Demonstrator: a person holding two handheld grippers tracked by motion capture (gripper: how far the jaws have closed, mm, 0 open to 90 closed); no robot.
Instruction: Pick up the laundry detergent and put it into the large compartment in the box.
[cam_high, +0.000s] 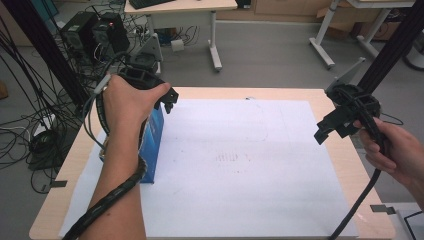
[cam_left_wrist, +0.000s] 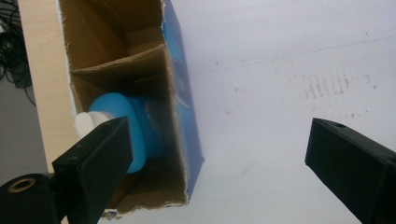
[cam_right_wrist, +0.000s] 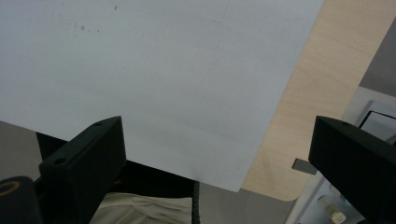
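A blue carton (cam_high: 156, 135) lies on the left part of the white sheet (cam_high: 240, 170), partly under the person's left forearm. In the left gripper view its open end (cam_left_wrist: 184, 93) shows brown cardboard inside. A blue bottle (cam_left_wrist: 135, 123) with a white cap (cam_left_wrist: 88, 122) lies in it. My left gripper (cam_high: 167, 101) hangs just above and beside the carton, and its jaws (cam_left_wrist: 217, 135) stand wide open with nothing between them. My right gripper (cam_high: 332, 129) hovers over the sheet's right edge, also open (cam_right_wrist: 215, 135) and empty.
The wooden table (cam_high: 345, 160) carries the large white sheet. Off its left side, computer towers (cam_high: 95, 32) and tangled cables (cam_high: 20, 135) stand on the floor. Two desks (cam_high: 200, 7) stand behind. A small metal tab (cam_high: 382, 209) sticks out at the right front edge.
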